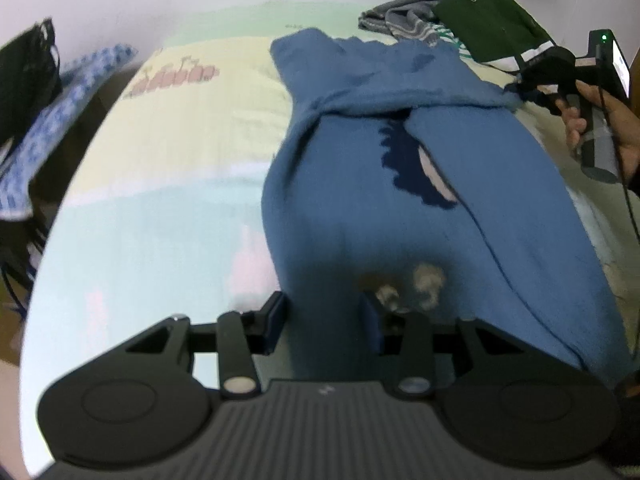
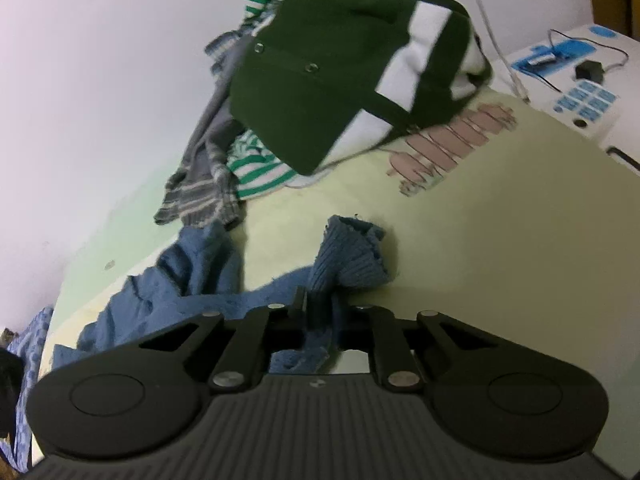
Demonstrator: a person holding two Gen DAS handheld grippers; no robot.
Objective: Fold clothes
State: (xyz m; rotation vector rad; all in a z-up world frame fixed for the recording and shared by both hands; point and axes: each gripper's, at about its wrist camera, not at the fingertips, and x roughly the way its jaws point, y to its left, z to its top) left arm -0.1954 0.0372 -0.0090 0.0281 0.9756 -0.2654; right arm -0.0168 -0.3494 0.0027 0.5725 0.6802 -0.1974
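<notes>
The blue sweater [image 1: 420, 200] lies lengthwise down the bed [image 1: 168, 168], sleeves crossed over its body. It's a soft knit, light and floppy, so it will sag and bunch wherever it isn't supported; hems and cuffs, being thicker ribbing, look like the surest places to pinch.

The right gripper [image 2: 320, 312] has done just that: jaws drawn nearly together, clamped on the ribbed cuff [image 2: 348, 248], which bunches up beyond the fingertips. From the left wrist view the person's hand [image 1: 600, 120] is seen gripping that tool's handle at the sweater's far right edge.

The left gripper [image 1: 324, 320] sits at the near hem, jaws partly apart with blue cloth between them. Whether the pads actually press the fabric cannot be told.

Around it: a dark green jacket [image 2: 340, 72] on a heap of striped clothes [image 2: 224, 168] near the wall, close to the sweater's far end. That heap could crowd the fold. A blue checked cloth [image 1: 60, 120] hangs off the left side, well apart.
</notes>
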